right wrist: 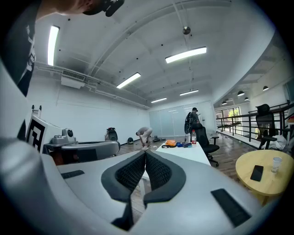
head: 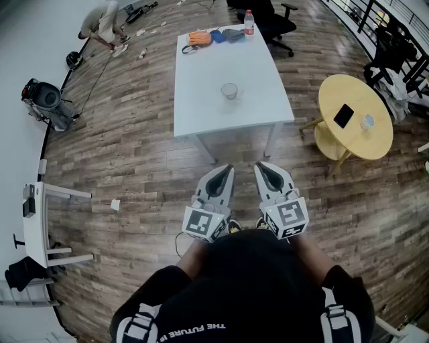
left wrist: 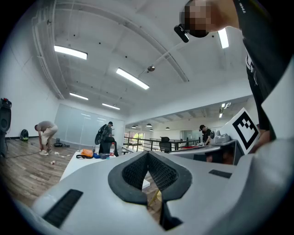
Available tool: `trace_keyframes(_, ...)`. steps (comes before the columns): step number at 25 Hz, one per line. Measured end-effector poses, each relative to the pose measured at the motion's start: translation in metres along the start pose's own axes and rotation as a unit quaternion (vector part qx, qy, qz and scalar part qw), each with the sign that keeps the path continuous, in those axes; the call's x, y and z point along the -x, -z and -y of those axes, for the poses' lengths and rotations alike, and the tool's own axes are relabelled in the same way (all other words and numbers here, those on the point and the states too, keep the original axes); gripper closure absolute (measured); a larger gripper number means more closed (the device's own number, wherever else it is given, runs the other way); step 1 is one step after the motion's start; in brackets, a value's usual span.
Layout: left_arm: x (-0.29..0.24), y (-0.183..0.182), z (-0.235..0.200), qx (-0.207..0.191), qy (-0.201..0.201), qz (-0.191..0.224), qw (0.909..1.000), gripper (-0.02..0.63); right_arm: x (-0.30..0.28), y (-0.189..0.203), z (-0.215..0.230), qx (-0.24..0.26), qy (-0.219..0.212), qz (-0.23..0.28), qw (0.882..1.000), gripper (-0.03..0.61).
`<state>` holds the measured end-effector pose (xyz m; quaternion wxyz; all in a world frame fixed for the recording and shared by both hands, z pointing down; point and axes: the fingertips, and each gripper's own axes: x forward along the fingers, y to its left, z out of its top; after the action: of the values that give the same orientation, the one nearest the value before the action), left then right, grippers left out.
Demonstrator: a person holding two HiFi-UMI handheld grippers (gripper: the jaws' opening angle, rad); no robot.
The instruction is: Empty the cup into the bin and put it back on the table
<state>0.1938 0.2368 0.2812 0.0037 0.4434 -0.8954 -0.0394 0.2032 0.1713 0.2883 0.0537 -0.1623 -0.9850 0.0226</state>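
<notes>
**Room and surface, from my head view.** A wood-plank floor [head: 134, 154] runs through an open room with white walls. A long white bench [head: 201, 107] stands ahead of me. At its far end lie an orange pouch [head: 198, 38], a blue pouch [head: 218, 35] and an upright red-capped bottle [head: 249, 22]. A black office chair [head: 271, 20] stands just beyond that end. To the right, apart from the white bench, a round yellow bench [head: 348, 144] carries a black phone [head: 343, 115] and a small pale cup [head: 367, 122]. A person [head: 104, 25] bends over near the far left wall.

**Task object.** The cup [head: 230, 91] is clear and see-through. It stands upright and alone near the middle of the white bench, well apart from the things at the far end. Whether anything is in it I cannot tell.

**Pose.** My left tongs [head: 228, 169] and right tongs [head: 261, 166] are held close before my chest, side by side and near each other. They point about level toward the white bench, over the floor and well short of the cup. In each gripper view the two dark ribbed pads meet, so the jaws are closed together with nothing between them. Each of the tongs bears its marker cube at the rear, nearest me.
</notes>
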Motion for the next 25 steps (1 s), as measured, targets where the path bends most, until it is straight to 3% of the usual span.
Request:
trace_keyframes(15, 0.013, -0.003, -0.002, -0.008, -0.005, -0.002, 1.0, 0.592, 0.004, -0.005, -0.01, -0.009, -0.014, 0.013, 1.0, 0.563)
trace_keyframes(20, 0.016, -0.006, -0.025, -0.015, -0.007, 0.01, 0.9998, 0.592, -0.005, -0.014, -0.004, 0.002, -0.001, 0.032, 0.999, 0.563)
trace_keyframes(25, 0.03, -0.003, -0.048, -0.004, -0.026, 0.008, 0.9996, 0.592, -0.015, -0.006, -0.001, -0.019, 0.014, 0.026, 0.999, 0.563)
